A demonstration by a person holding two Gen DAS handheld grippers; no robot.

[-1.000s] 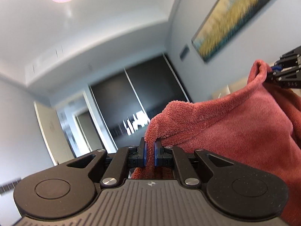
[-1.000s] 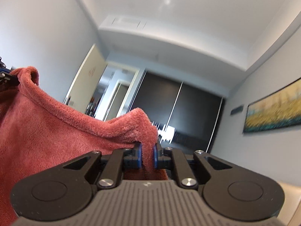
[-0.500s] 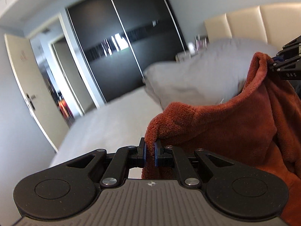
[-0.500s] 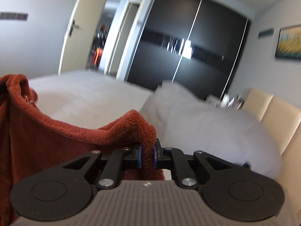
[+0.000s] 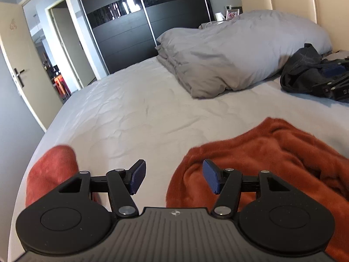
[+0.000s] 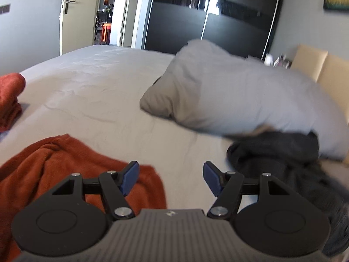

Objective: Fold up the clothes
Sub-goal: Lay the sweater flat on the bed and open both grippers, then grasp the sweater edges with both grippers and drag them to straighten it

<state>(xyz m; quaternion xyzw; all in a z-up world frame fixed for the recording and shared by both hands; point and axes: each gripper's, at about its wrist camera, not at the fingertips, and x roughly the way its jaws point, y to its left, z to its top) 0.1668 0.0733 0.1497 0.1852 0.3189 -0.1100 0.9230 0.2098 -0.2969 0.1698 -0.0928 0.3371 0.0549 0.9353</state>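
Observation:
A rust-red fleece garment (image 5: 268, 159) lies crumpled on the white bed sheet (image 5: 135, 113). My left gripper (image 5: 174, 179) hovers low over its left edge; its jaws are opening and only sheet shows between them, the fleece lying under the right finger. My right gripper (image 6: 171, 176) hangs over the garment's (image 6: 65, 166) right edge, jaws also opening with nothing between them. A separate patch of the same red fleece (image 5: 50, 172) lies at the bed's near left; I cannot tell whether it joins the rest.
A folded grey duvet (image 5: 235, 50) is piled toward the cream headboard (image 5: 294, 0). A dark grey garment (image 6: 279, 155) is heaped on the bed to the right. A black sliding wardrobe (image 5: 139, 21) and an open door (image 6: 72, 17) stand beyond the bed.
Both grippers swung down from facing the ceiling to the bed. Each was shut on a corner of the red fleece; both have let go, and it now lies on the sheet.

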